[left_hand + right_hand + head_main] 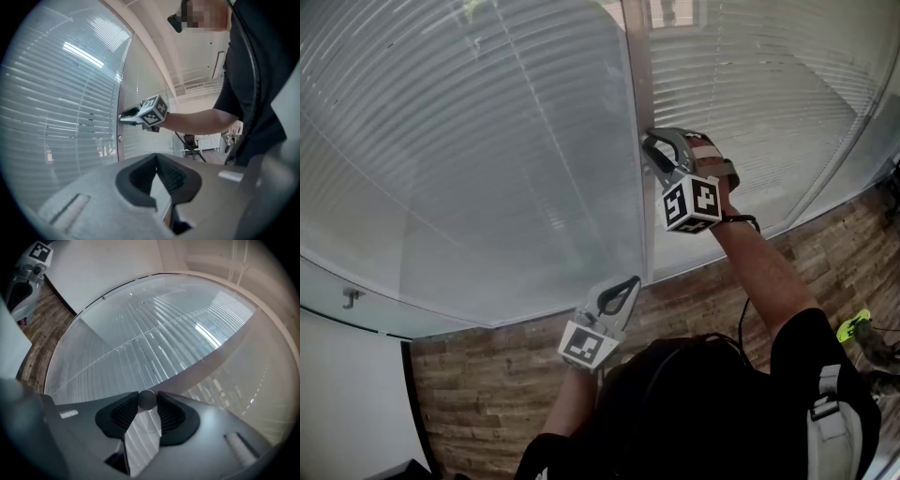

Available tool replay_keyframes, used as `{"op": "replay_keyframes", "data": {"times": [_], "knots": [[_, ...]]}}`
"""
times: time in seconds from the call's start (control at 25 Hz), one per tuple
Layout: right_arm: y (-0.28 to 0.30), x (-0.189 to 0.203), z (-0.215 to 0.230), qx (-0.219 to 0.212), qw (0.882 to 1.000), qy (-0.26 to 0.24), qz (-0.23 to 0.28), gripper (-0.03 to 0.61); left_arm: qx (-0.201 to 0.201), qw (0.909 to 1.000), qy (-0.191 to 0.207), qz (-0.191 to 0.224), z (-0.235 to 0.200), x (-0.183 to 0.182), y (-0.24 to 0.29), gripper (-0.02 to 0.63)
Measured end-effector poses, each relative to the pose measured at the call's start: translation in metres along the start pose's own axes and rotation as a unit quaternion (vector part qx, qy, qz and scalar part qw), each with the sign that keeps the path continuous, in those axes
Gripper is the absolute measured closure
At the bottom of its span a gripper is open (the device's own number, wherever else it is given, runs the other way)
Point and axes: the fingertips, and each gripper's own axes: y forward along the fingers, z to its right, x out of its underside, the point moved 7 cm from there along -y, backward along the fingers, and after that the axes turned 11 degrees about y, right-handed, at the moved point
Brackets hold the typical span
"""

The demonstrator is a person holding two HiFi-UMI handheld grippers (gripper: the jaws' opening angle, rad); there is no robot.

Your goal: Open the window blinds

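Observation:
White slatted blinds point(469, 159) hang behind glass on both sides of a pale upright frame post point(636, 84). A small grey round knob point(147, 398) sits on that post. My right gripper point(147, 403) is shut on the knob, its pads pressing from both sides; in the head view the right gripper point(652, 142) touches the post at mid height. My left gripper point(624, 287) hangs lower, near the foot of the post, shut with nothing between its jaws. The left gripper view shows the left gripper point(157, 158) pointing level past the right gripper point(123, 115).
Wood-look floor point(487, 394) runs along the foot of the glass. A white partition point(347, 394) stands at the lower left with a small metal hook point(352, 297) above it. An office chair point(190, 143) stands far back in the room.

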Motion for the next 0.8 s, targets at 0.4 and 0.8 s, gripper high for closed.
{"op": "replay_keyframes", "data": {"times": [0.4, 0.8], "knots": [[-0.001, 0.002, 0.007, 0.0, 0.979, 0.203, 0.013, 0.445, 0.002, 1.0, 0.003, -0.006, 0.004, 0.001, -0.007, 0.609], [0.002, 0.013, 0.007, 0.016, 0.909, 0.415, 0.043, 0.446, 0.006, 0.9999, 0.004, -0.009, 0.004, 0.003, -0.011, 0.609]]}}
